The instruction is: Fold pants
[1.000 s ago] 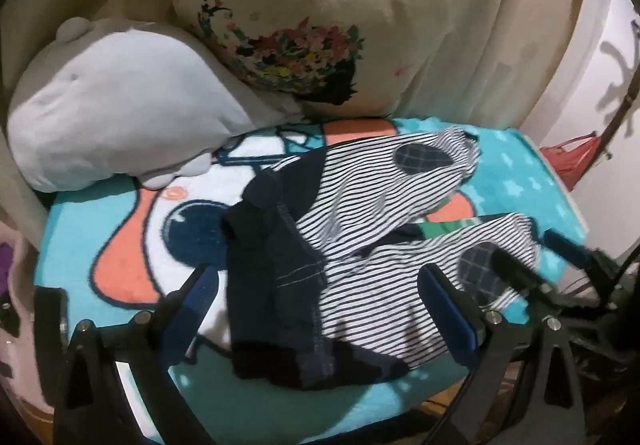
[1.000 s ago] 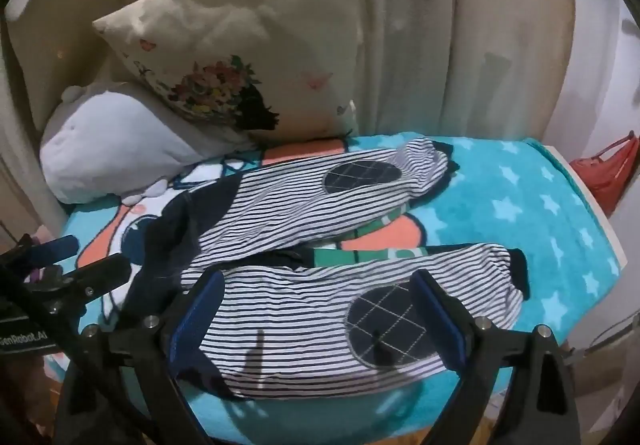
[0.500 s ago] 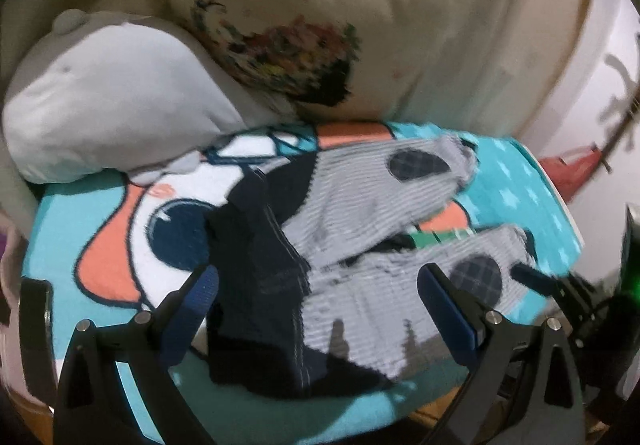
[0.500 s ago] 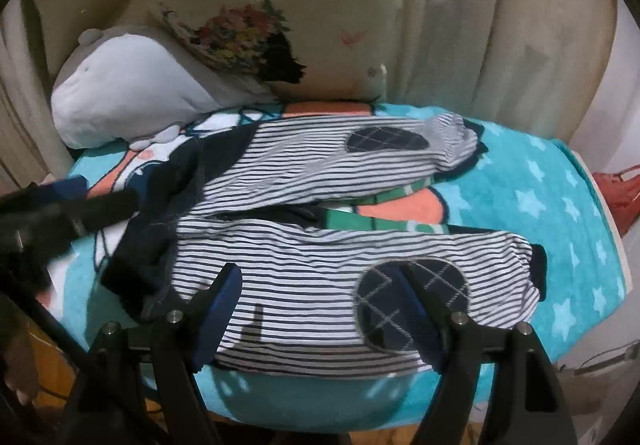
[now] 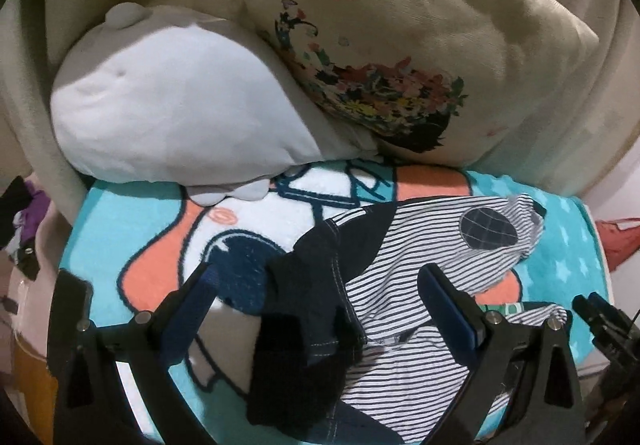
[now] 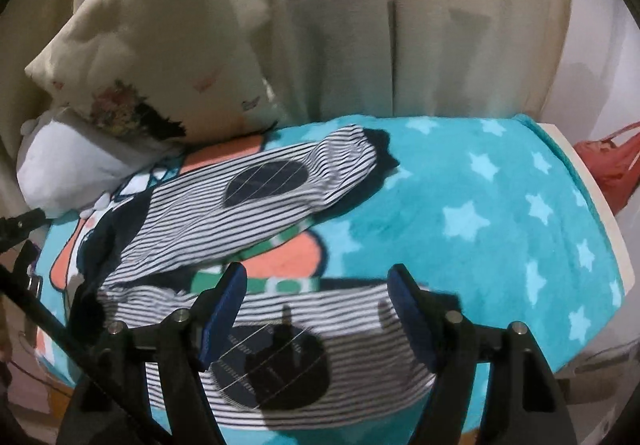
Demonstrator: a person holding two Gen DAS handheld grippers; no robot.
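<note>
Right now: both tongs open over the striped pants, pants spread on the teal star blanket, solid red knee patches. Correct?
Not quite: the knee patches are dark navy with a thin check, not red, as the right wrist view shows. The rest holds: left tongs and right tongs are open over the striped pants, which lie spread on the teal star blanket.

surface: teal cartoon blanket [image 6: 500,245] | on it: striped pants [image 6: 272,197], white plush [image 5: 168,117], floral pillow [image 5: 400,57]

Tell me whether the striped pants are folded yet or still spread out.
Spread out, not folded: the black-and-white striped pants lie flat on the teal star blanket, both legs splayed apart, with only the waistband slightly bunched.
</note>
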